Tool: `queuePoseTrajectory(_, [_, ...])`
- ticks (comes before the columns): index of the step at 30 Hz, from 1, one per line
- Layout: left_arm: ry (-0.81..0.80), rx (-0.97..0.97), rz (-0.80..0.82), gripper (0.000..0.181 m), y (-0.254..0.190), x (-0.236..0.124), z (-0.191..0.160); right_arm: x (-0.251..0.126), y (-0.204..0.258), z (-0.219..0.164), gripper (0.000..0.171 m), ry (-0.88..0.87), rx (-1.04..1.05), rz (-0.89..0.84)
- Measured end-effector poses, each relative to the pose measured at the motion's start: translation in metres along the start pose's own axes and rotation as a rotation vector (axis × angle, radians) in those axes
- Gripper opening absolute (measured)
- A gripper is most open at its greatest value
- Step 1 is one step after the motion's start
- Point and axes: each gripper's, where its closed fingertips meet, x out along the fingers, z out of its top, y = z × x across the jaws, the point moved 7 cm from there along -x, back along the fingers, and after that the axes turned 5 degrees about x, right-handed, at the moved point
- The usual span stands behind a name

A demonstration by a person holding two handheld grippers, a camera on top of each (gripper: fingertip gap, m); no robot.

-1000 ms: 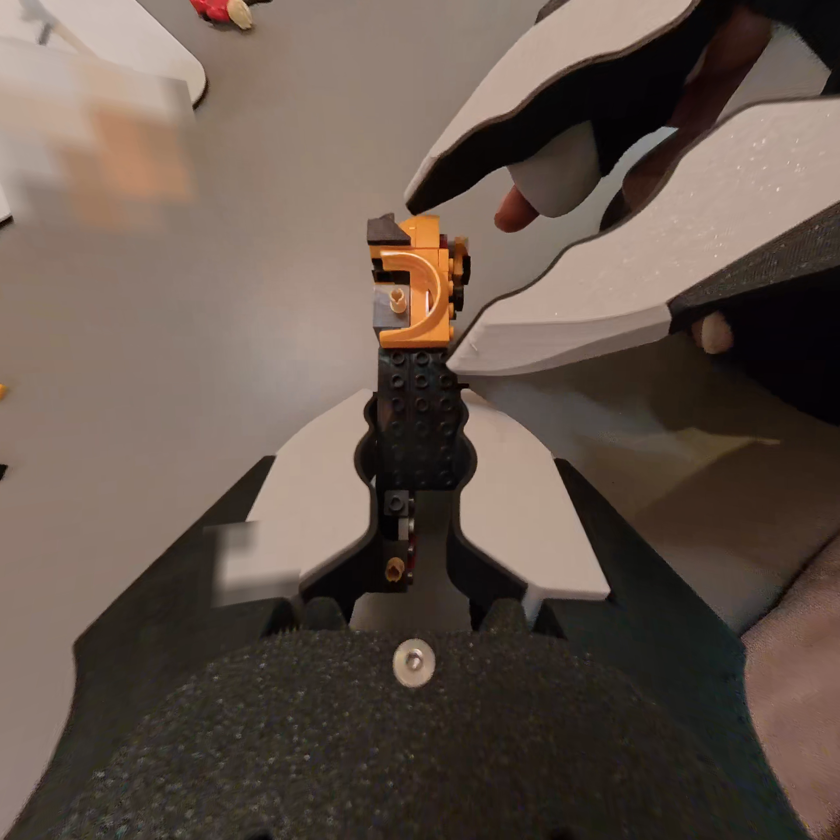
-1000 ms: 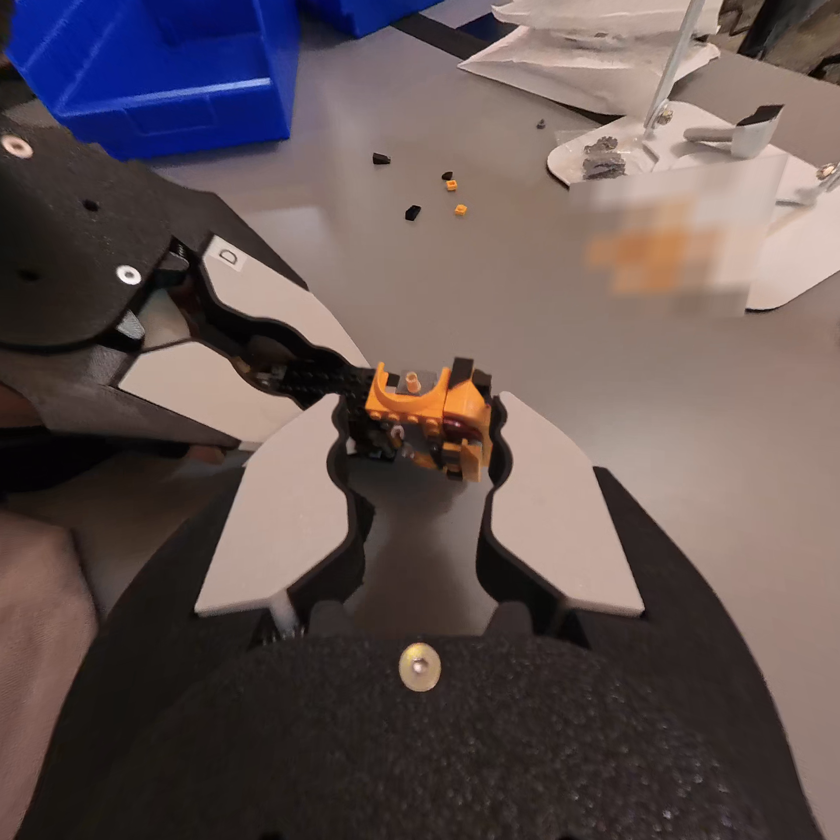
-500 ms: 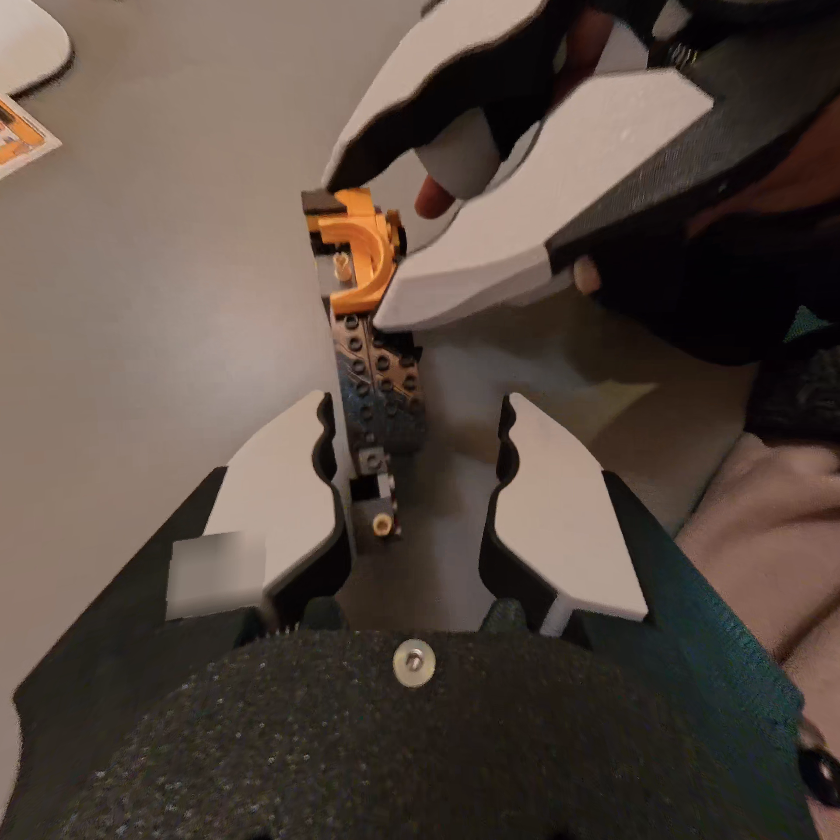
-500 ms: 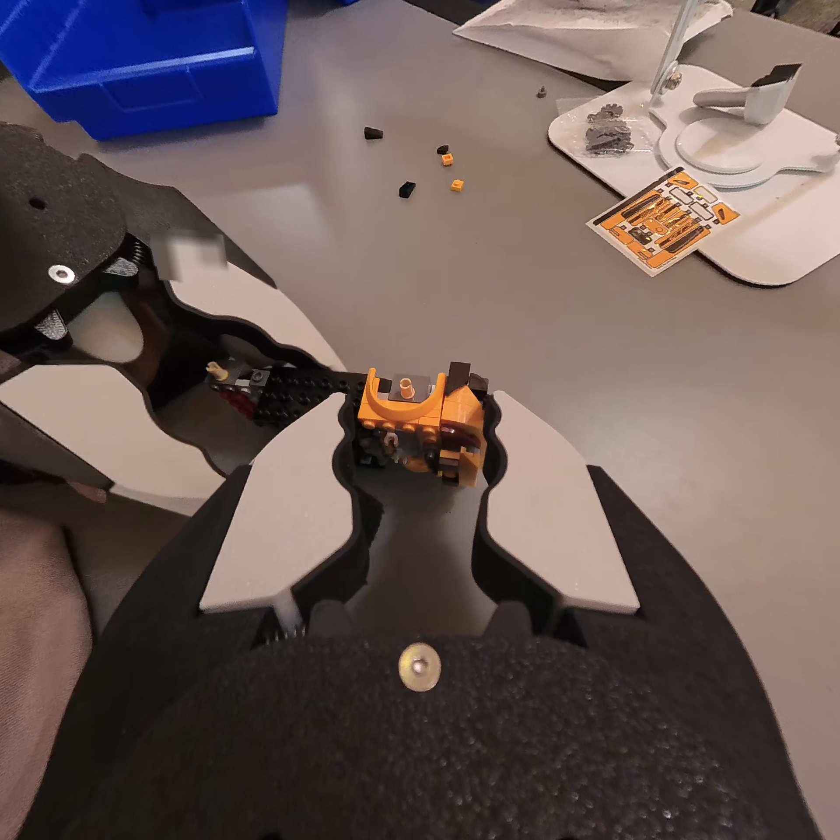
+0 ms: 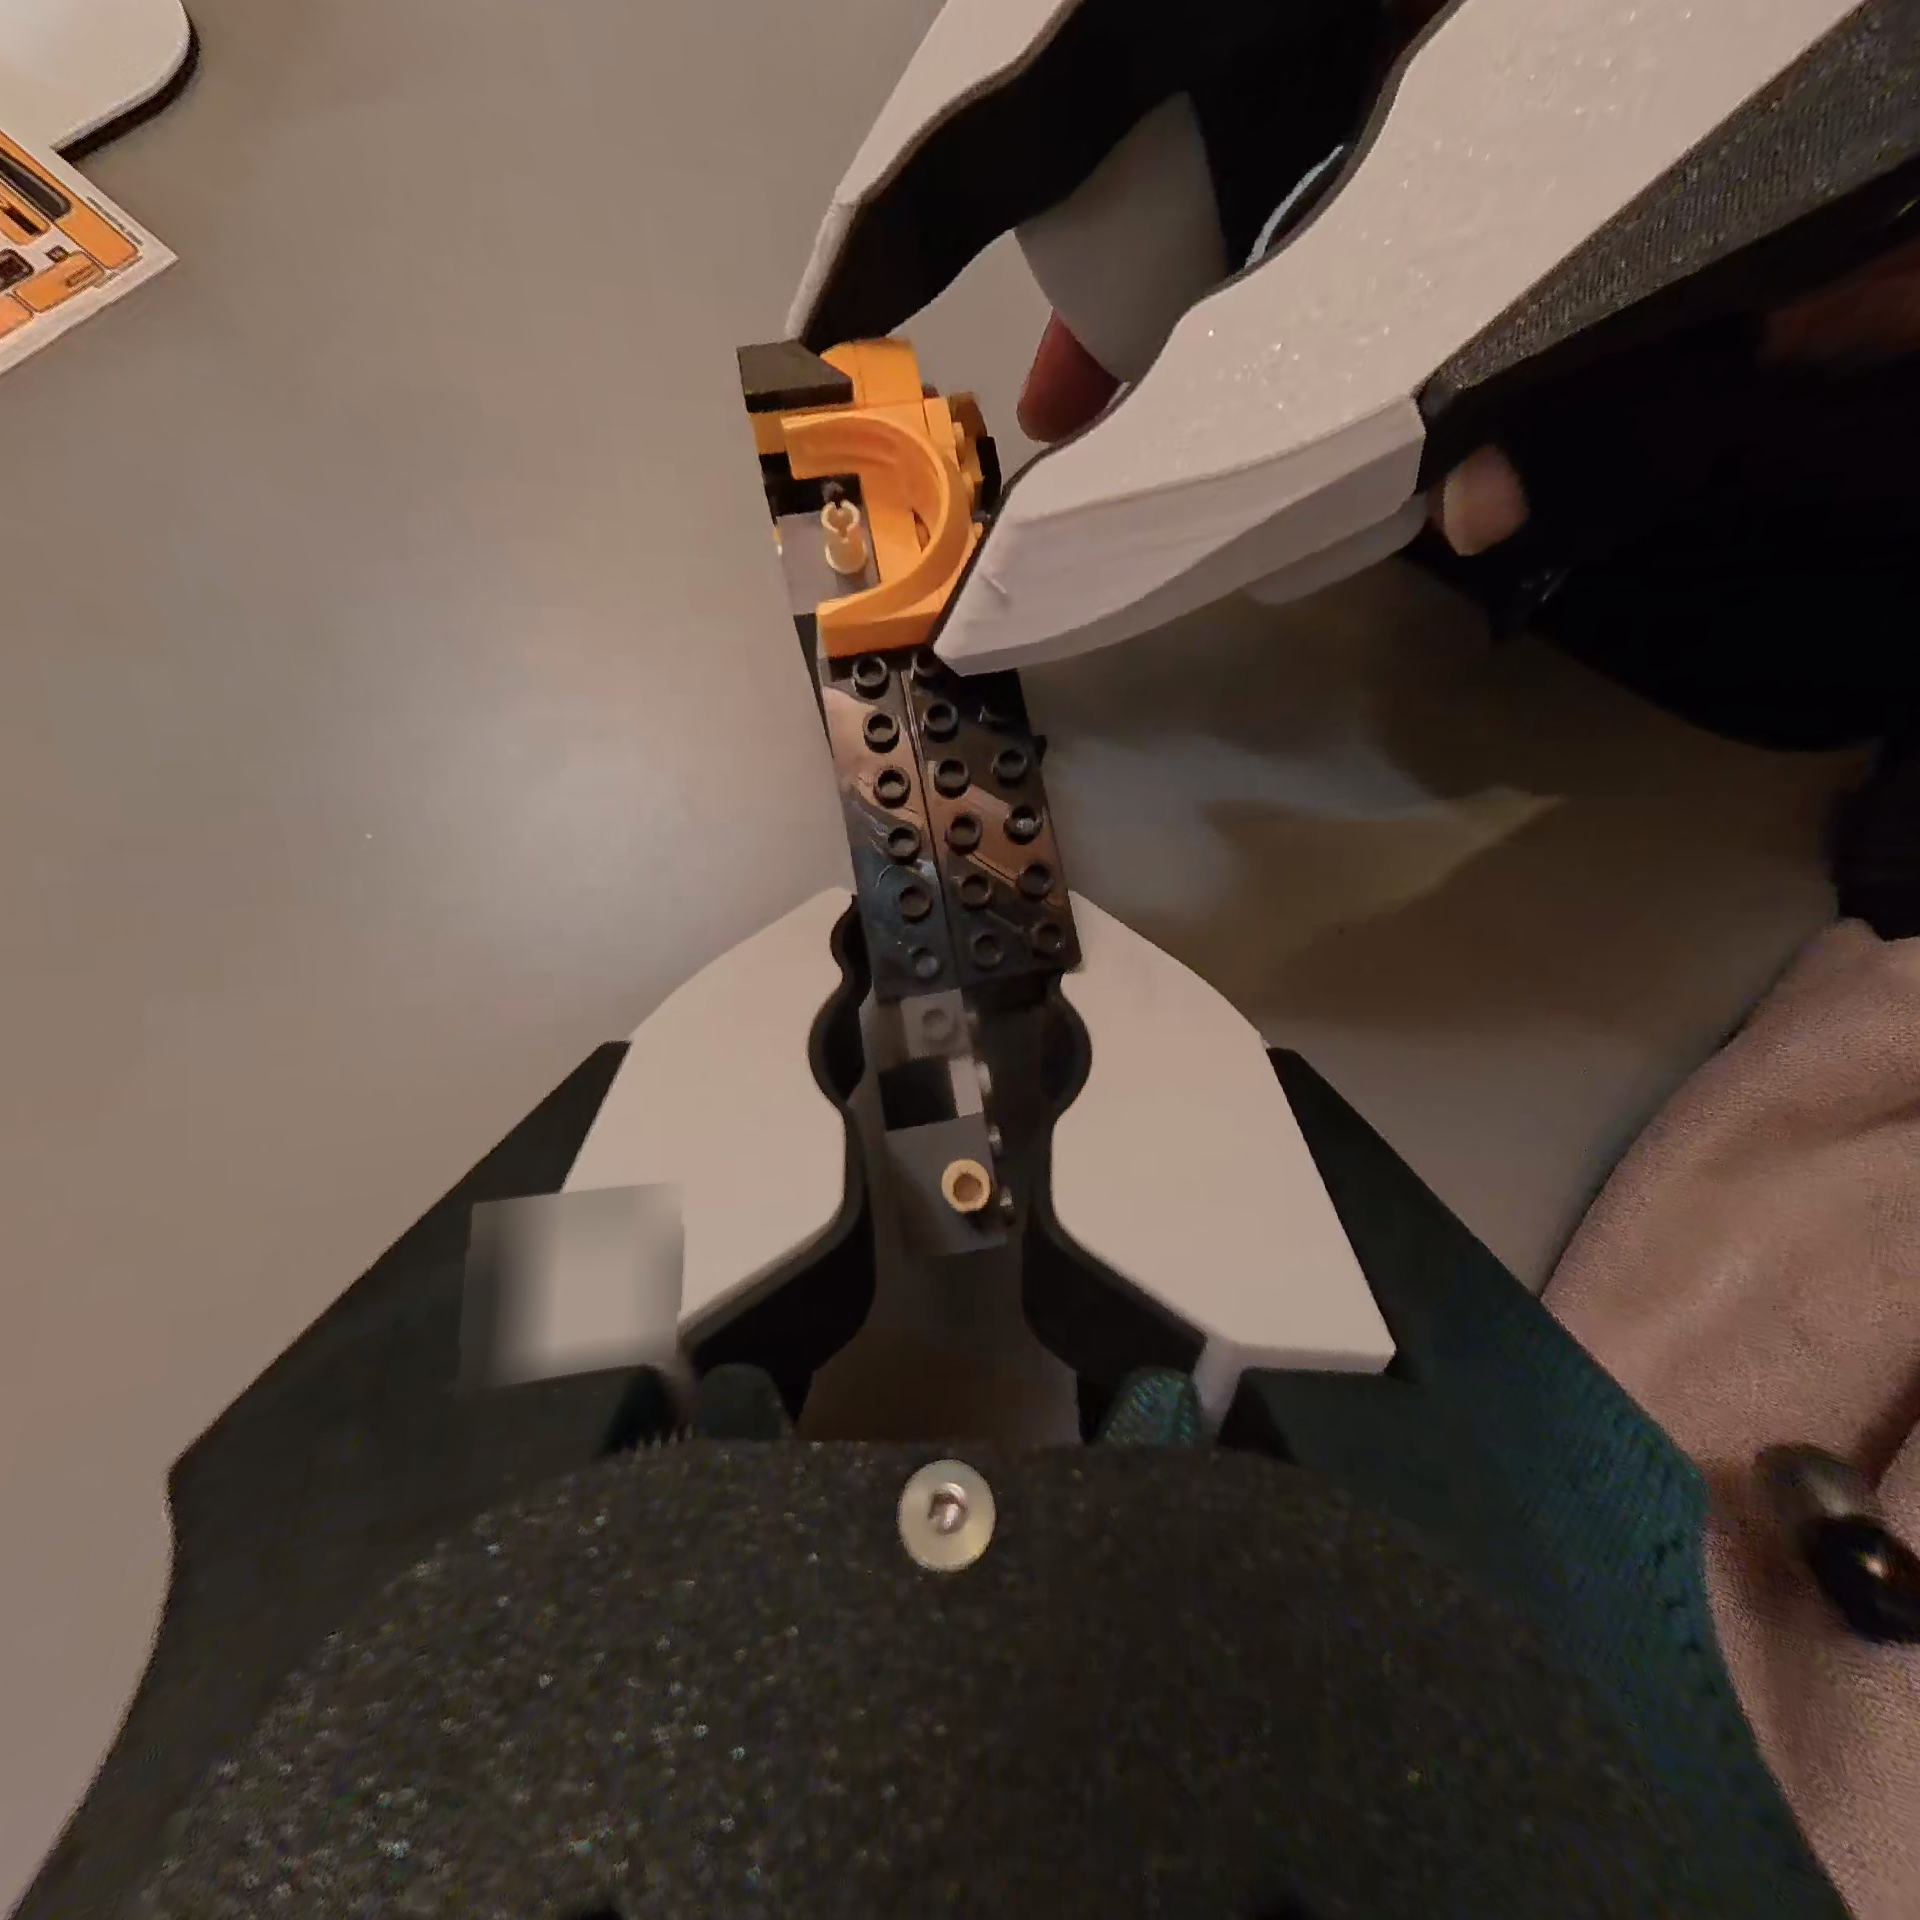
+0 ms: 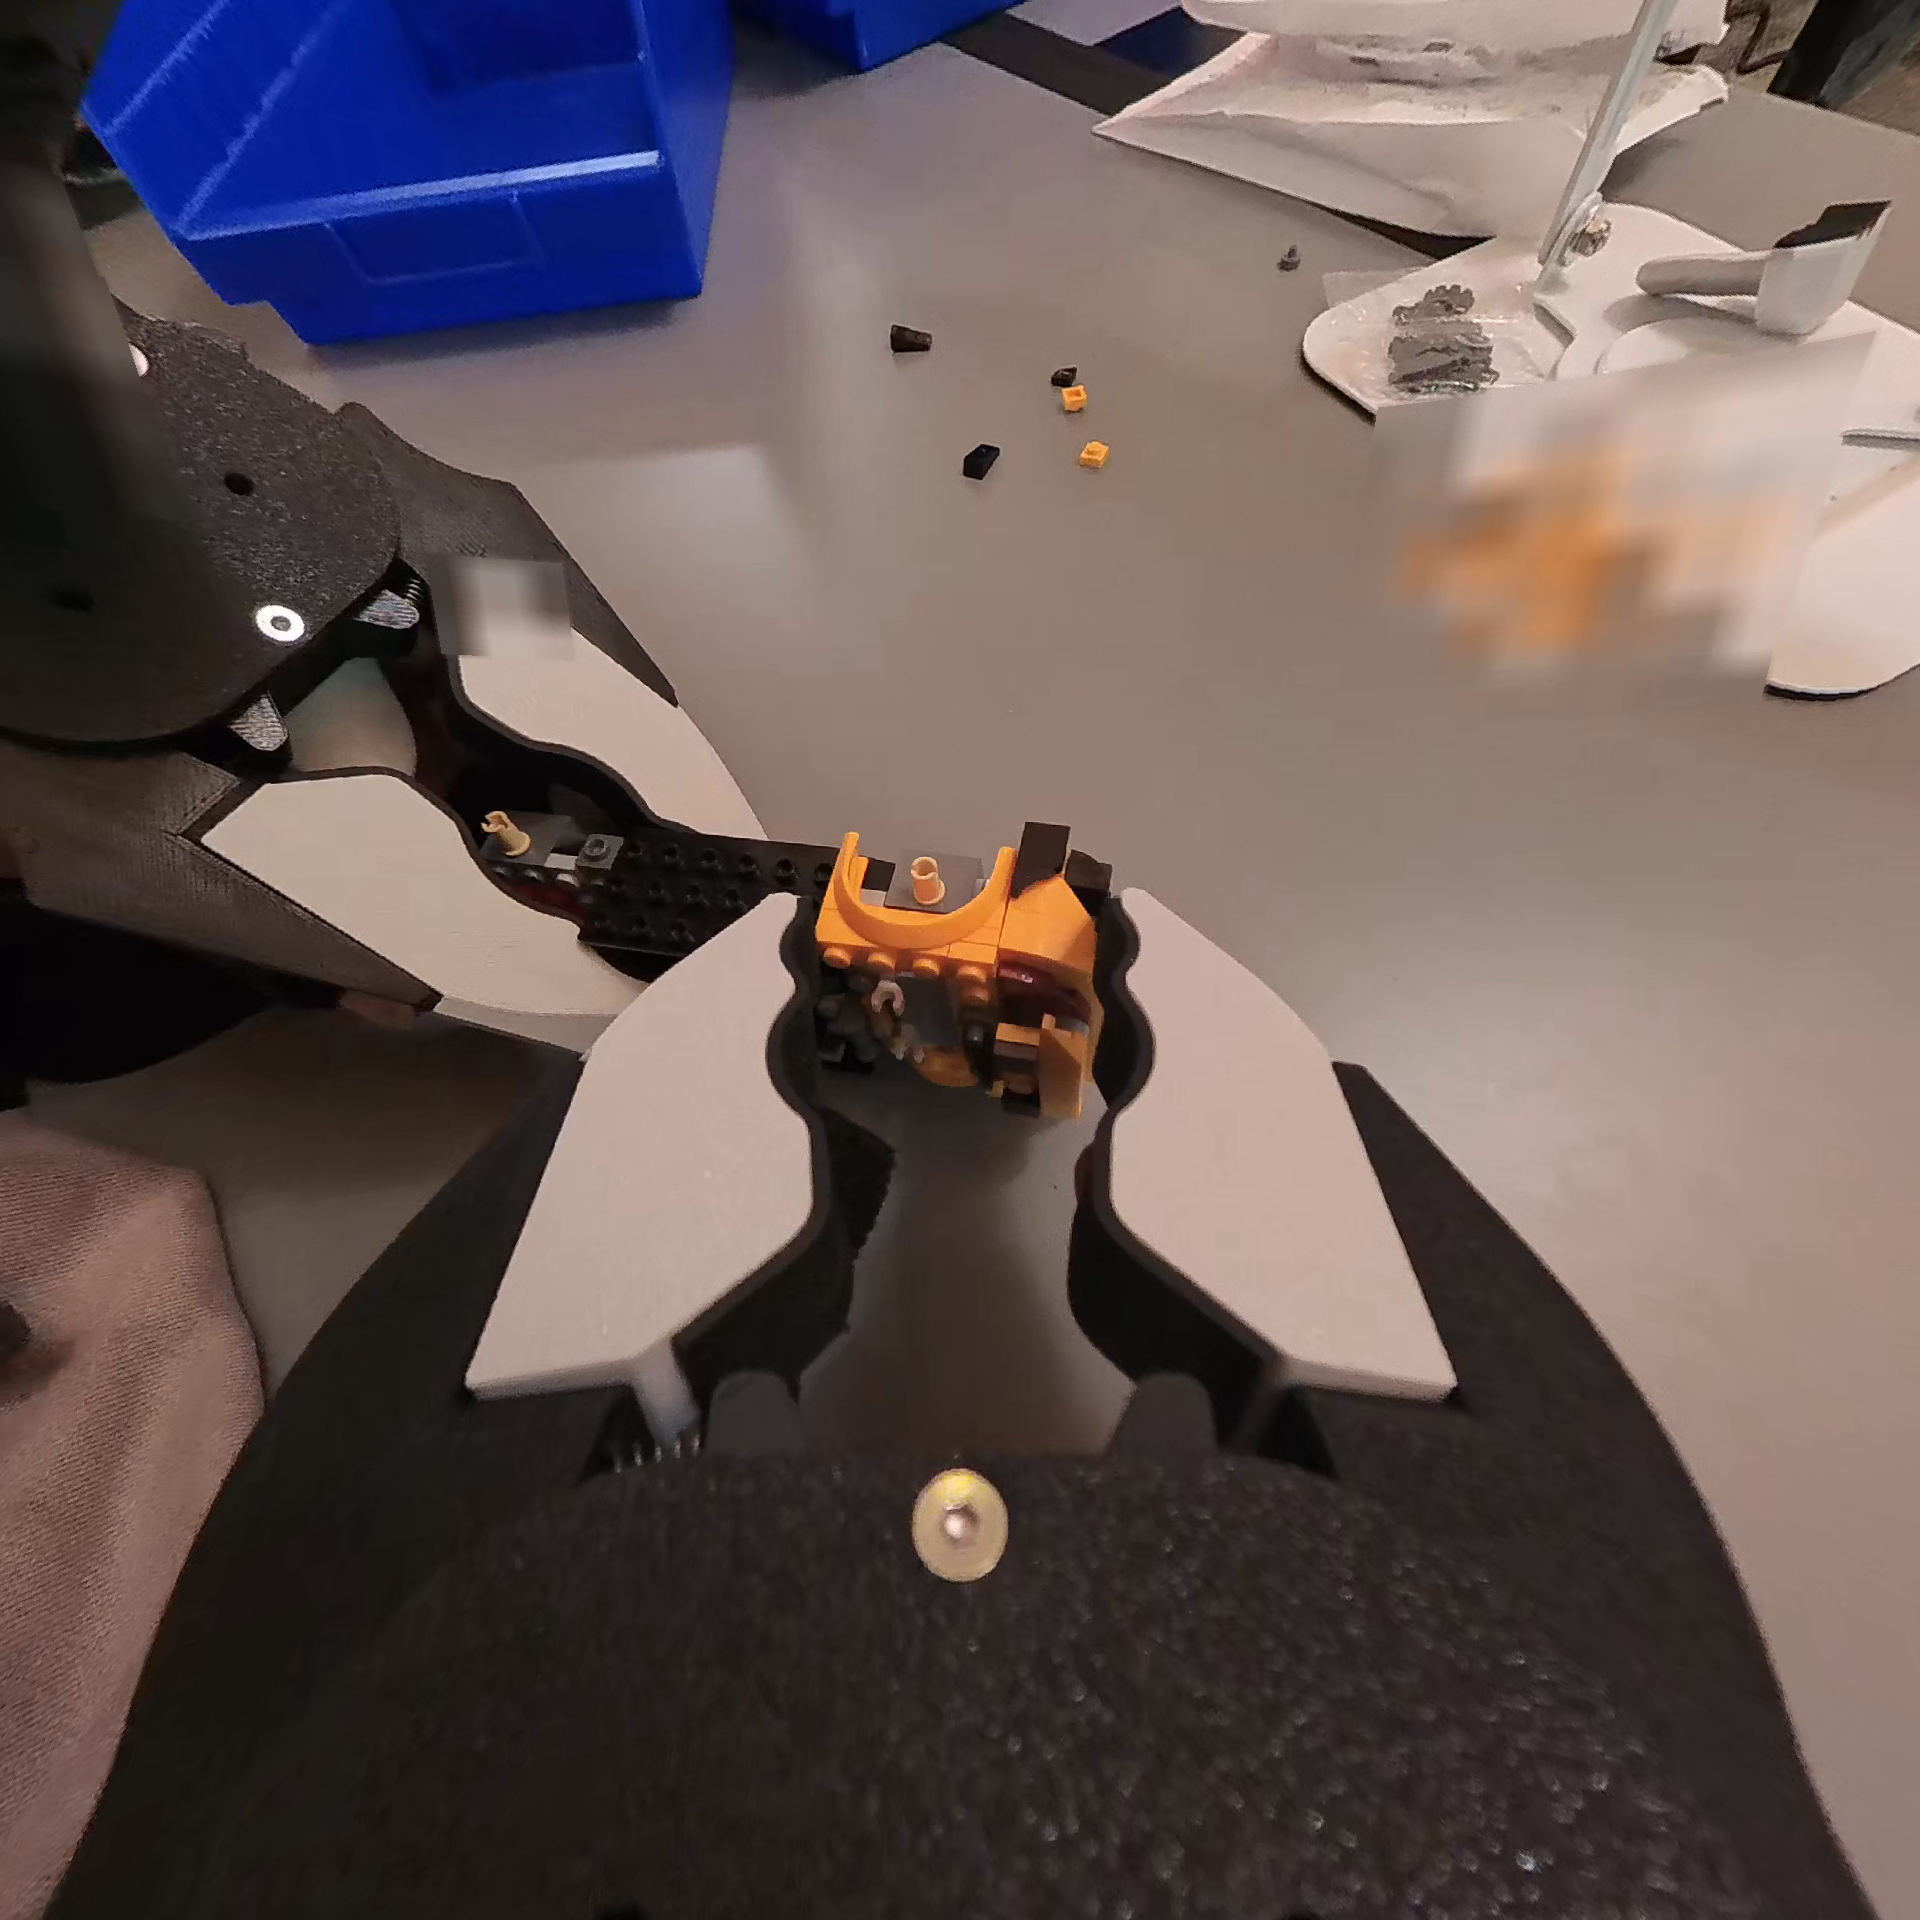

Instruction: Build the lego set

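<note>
The lego model is a long black studded plate (image 5: 956,821) with an orange cab end (image 5: 883,499), held above the grey table. My left gripper (image 5: 961,935) is shut on the rear end of the black plate. My right gripper (image 6: 956,914) is shut on the orange cab end (image 6: 956,935), and it reaches in from the upper right of the left wrist view (image 5: 883,488). In the right wrist view, the left gripper (image 6: 675,914) comes in from the left around the black plate (image 6: 686,883). A tan peg stands inside the orange arch.
A blue bin (image 6: 416,177) stands at the back left. Small black and orange loose pieces (image 6: 1081,426) lie on the table. A white stand base (image 6: 1662,312) holds a bag of grey parts (image 6: 1444,332); a sticker sheet (image 5: 52,249) lies beside it. Cloth (image 5: 1714,1195) lies at the near edge. Spacing between my two grippers at the tips: around 6 cm.
My left gripper opened half a second ago and has now shut again on the plate, gripping farther back than before. My right gripper kept its hold on the orange end.
</note>
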Motion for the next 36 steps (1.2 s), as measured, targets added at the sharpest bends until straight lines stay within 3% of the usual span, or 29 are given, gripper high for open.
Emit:
queuePoseTrajectory(12, [-0.007, -0.03, 0.046, 0.029, -0.0009, 0.0013, 0.001, -0.0005, -0.0007, 0.0, 0.052, -0.022, 0.038, -0.009])
queuePoseTrajectory(16, [-0.002, -0.026, 0.083, 0.028, -0.0033, 0.0019, 0.0019, 0.0003, -0.0047, -0.0042, 0.073, -0.007, 0.107, -0.058])
queuePoseTrajectory(23, [0.001, -0.005, 0.096, 0.029, -0.0049, 0.0025, 0.0019, 0.0027, -0.006, -0.0075, 0.065, -0.003, 0.213, 0.018])
queuePoseTrajectory(36, [0.007, -0.004, 0.055, 0.031, -0.0051, 0.0015, 0.0002, 0.0032, -0.0053, -0.0091, 0.062, -0.017, 0.168, 0.057])
